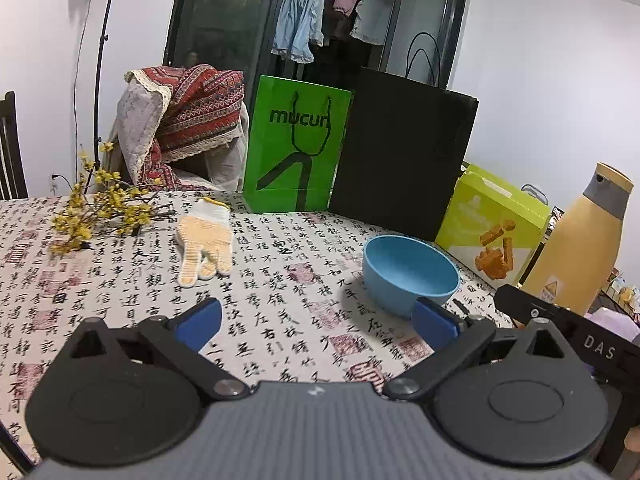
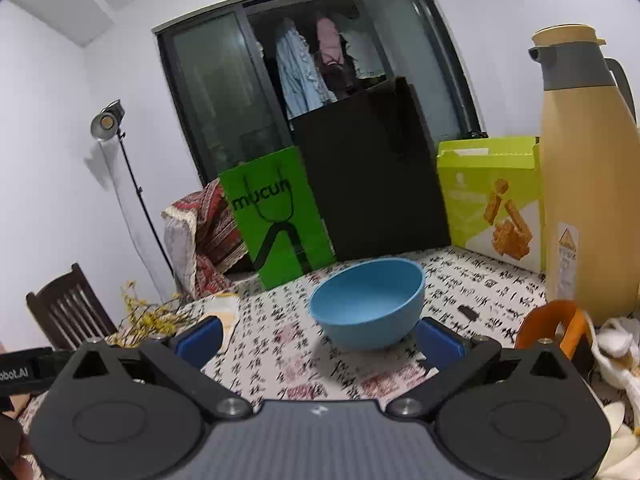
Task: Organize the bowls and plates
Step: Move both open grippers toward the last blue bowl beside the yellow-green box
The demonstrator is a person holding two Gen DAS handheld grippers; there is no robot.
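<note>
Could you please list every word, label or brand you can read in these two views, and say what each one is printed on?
"mucun": on the green paper bag.
"DAS": on the black device at the right edge of the left wrist view.
"obot.AI", cut off at the edge: on the black device at left in the right wrist view.
Calligraphy on the tablecloth, the snack box print and the thermos warning label: not readable.

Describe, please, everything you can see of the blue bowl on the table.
The blue bowl is a plain, matte, plastic-looking round bowl, standing upright and empty on the calligraphy-print tablecloth. It sits in front of the black bag, apart from it. Nothing grips it: both the right gripper and the left gripper are open and short of it.
</note>
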